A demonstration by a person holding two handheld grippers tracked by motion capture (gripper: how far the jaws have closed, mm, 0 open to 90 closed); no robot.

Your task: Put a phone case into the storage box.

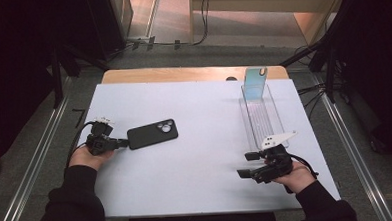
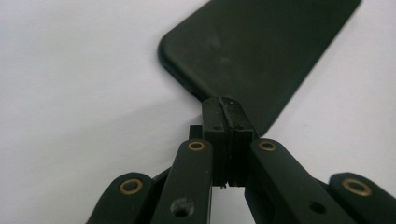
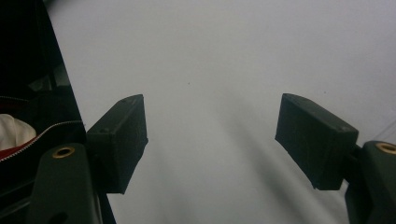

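Pinching the near short edge of the black phone case (image 1: 152, 133) with my left hand-held gripper (image 1: 119, 142), I have the jaws pressed together on its thin lip, as the left gripper view shows: the pads meet right at the case's (image 2: 252, 51) corner edge, with almost nothing of it between them. The case lies flat on the white worktop (image 1: 201, 160), stretching away from my left hand-held gripper toward the middle. My right hand-held gripper (image 1: 246, 164) rests well off to the other side with its jaws apart and nothing between them, just beside the near end of the clear tray (image 1: 277, 122); at the tray's far end a light blue phone (image 1: 255, 83) stands upright.

The risk, as I judge it, is the shallow bite. With so little edge in the grip, a lift or a quick pull could let the soft case slip free or twist around the pinch point and flop back down. Dragging it flat could make it catch on the worktop and peel out of the pads.
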